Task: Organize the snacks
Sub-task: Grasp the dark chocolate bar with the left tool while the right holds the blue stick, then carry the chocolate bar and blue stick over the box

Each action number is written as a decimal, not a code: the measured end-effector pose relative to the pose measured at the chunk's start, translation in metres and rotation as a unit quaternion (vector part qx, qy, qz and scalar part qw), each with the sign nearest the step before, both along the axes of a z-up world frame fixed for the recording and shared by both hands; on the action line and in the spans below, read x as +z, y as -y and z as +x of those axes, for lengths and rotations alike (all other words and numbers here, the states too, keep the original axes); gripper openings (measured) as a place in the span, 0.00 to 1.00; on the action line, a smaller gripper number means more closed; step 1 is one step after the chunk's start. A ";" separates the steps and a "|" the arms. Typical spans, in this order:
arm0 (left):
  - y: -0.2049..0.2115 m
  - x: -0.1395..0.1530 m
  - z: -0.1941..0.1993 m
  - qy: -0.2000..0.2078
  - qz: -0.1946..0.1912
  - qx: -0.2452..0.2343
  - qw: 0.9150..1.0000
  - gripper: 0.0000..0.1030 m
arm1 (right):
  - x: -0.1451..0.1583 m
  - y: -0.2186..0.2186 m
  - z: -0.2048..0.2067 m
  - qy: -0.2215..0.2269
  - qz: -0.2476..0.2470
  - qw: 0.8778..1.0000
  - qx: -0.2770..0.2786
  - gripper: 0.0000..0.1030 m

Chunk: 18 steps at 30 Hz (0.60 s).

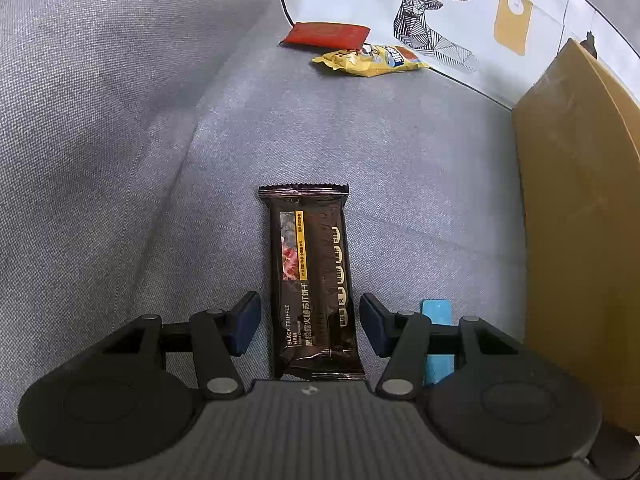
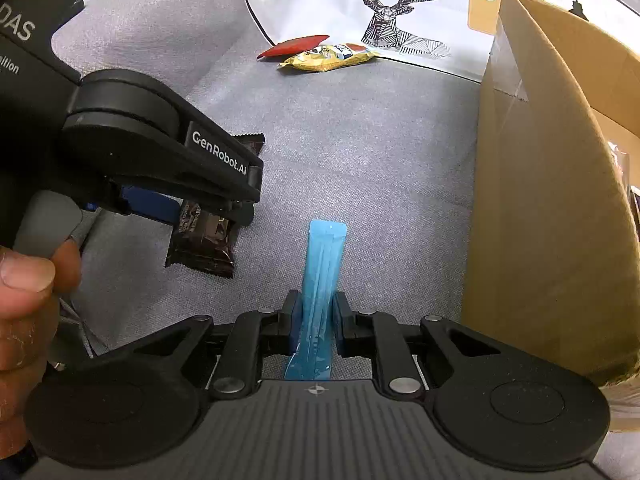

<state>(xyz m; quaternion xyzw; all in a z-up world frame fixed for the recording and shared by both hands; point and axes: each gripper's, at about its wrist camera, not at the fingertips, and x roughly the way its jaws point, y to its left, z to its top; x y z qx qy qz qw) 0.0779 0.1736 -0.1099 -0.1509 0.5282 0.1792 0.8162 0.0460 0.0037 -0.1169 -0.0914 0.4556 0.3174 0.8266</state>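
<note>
Grey fabric sofa seat [image 1: 400, 140], white cushion with geometric deer print [image 1: 424, 12] against the back

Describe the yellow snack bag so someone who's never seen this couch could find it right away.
Start at the white deer-print cushion at the back of the grey sofa seat. Along its lower edge lie two packets; the yellow snack bag is the crinkly, puffy one. Its neighbour, the red packet, is flat and plain.

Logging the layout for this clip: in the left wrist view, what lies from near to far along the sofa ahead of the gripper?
Left gripper → black truffle ham cracker pack between its open fingers → yellow snack bag → red packet → deer-print cushion.
</note>
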 end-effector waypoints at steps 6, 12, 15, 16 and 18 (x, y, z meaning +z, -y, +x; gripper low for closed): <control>0.001 -0.001 0.000 -0.001 0.005 -0.003 1.000 0.54 | 0.001 -0.001 -0.002 0.006 -0.003 1.000 0.001 0.18; 0.004 -0.002 0.000 -0.004 0.017 -0.014 1.000 0.47 | 0.002 -0.002 -0.004 0.010 -0.005 1.000 0.000 0.18; 0.004 -0.001 0.000 -0.004 0.017 -0.015 1.000 0.44 | 0.002 -0.002 -0.005 0.010 -0.004 1.000 0.000 0.18; 0.004 -0.001 0.000 -0.004 0.017 -0.016 1.000 0.44 | 0.002 -0.002 -0.005 0.010 -0.004 1.000 0.000 0.18; 0.005 -0.001 0.000 -0.004 0.018 -0.016 1.000 0.43 | 0.002 -0.002 -0.005 0.011 -0.004 1.000 -0.001 0.18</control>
